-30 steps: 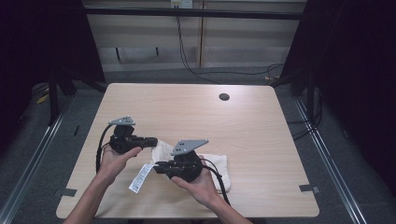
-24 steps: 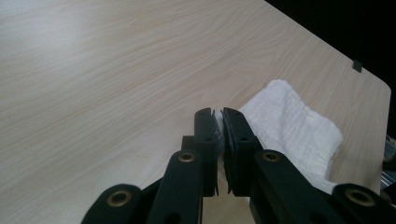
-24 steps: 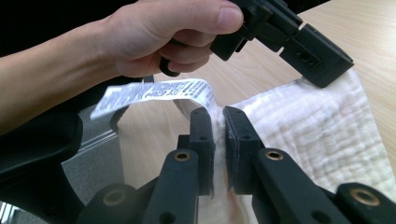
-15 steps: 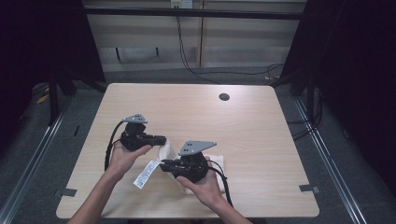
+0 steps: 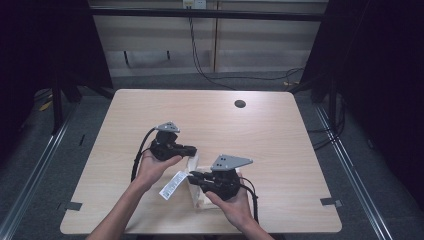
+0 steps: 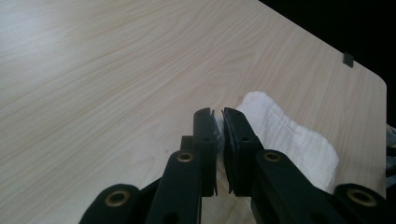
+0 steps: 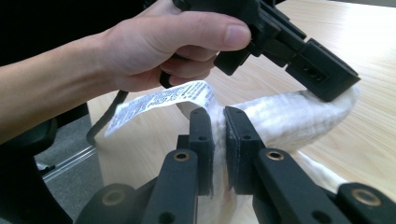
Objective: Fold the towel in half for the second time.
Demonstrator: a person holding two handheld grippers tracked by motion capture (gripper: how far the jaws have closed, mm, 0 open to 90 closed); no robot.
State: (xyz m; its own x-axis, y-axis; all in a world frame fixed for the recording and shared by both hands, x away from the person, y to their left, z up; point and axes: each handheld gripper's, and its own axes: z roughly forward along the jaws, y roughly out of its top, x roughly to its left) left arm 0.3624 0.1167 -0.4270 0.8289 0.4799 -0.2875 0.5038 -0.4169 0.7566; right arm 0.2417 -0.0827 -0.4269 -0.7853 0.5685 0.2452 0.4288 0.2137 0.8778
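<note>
The person stands at the near side of a light wooden table with a two-jaw gripper in each hand, and between the two lies a white cloth, a ribbed towel-like piece, near the front edge of the table, a little left of the middle. The left gripper points to the right across the table, its jaws pressed nearly together on a thin edge of the cloth; seen along its own jaws, white fabric shows in the narrow gap between the pads and spreads out beyond them onto the wood. The right gripper points to the left, just beside the other, and it too is pinching the cloth: along its jaws a fold of the white fabric sits squeezed between the two black pads. From there the cloth runs in a raised ridge up to the left gripper, which clamps its far end, with the person's left hand wrapped around that tool. A white printed care label hangs off the cloth's edge toward the left hand. A small dark round hole sits in the table's far part, well apart from the work.
</note>
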